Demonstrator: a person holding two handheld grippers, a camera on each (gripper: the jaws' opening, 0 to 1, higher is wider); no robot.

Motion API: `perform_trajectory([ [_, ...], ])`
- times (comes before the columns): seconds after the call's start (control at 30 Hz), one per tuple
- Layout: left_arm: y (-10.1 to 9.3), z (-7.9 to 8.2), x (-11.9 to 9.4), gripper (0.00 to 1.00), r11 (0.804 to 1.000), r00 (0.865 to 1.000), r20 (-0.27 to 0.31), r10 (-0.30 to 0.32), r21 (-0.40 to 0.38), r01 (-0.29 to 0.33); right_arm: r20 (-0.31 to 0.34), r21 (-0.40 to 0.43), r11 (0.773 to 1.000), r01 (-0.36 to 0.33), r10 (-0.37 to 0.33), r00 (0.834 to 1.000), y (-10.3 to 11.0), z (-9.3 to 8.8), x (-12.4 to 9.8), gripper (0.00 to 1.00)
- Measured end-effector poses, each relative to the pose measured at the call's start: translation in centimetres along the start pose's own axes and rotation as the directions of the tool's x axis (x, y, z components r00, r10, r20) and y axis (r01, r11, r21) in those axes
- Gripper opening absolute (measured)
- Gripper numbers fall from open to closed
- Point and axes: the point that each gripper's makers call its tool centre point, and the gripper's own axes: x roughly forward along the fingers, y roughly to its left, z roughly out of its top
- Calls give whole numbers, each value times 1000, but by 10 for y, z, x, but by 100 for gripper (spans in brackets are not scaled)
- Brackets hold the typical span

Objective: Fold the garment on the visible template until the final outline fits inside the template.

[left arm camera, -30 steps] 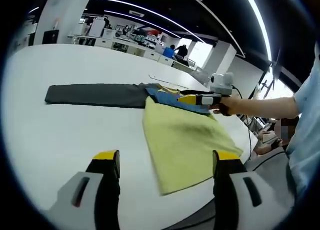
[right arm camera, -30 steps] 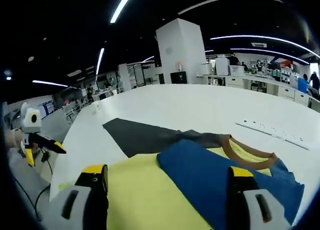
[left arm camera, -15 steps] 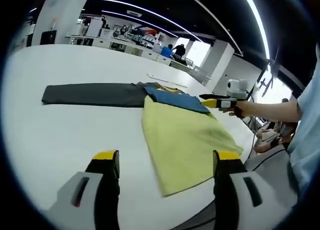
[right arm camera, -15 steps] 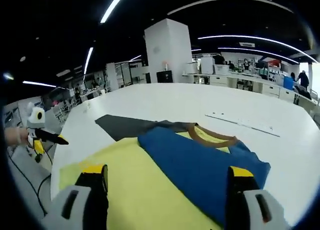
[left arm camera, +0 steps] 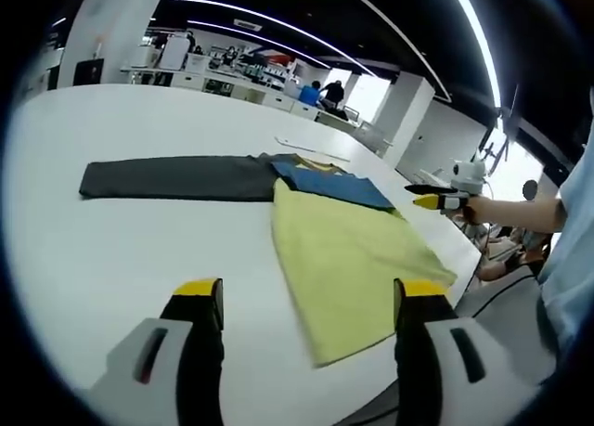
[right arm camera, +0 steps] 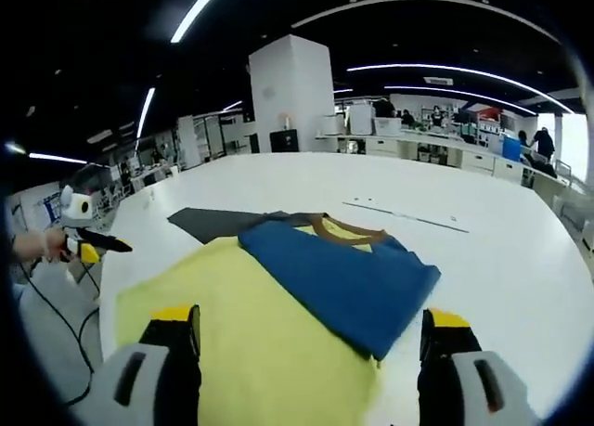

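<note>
One white counter (left arm camera: 111,259), large and smooth with a rounded edge, carries everything. On it lies one shirt (left arm camera: 353,250), a soft matte knit in three colours: a broad yellow body, a blue sleeve (right arm camera: 339,277) folded flat across its upper part, and a brown ribbed collar (right arm camera: 348,231) curving out from under the blue. In the left gripper view the shirt sits at about 3 o'clock from the centre, its lower corner reaching close to the counter's near edge; in the right gripper view it spreads from the centre down toward 6 o'clock. One dark grey rectangle (left arm camera: 176,177), long, thin and flat, lies at 11 o'clock in the left gripper view, and its right end meets the shirt near the collar; whether it runs under the cloth I cannot tell. One thin pale strip (right arm camera: 404,217) lies on the bare counter beyond the shirt, well apart from it.

There are two tongs. The left tongs (left arm camera: 303,301) stand wide, with nothing between their yellow-tipped black jaws, above the counter near the shirt's lower edge. The right tongs (right arm camera: 311,329) are likewise spread wide and hold nothing, over the yellow cloth. Each also shows small in the other's view, off the counter's edge, held by a hand (left arm camera: 473,210).
</note>
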Motion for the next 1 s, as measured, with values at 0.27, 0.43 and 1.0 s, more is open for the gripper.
perform_trajectory([
  [0.27,2,-1,-1,73,1000,1000,-19,5,22,-4,-26,5,1000,-13,13,1000,2,-14,-30,100],
  [0.43,6,4,-2,71,999,1000,-15,17,35,-17,-32,33,999,1,0,999,1,-24,-43,100],
  [1.0,158,56,-13,62,875,874,88,478,35,-482,-9,78,996,49,-49,999,-6,-43,-53,100],
])
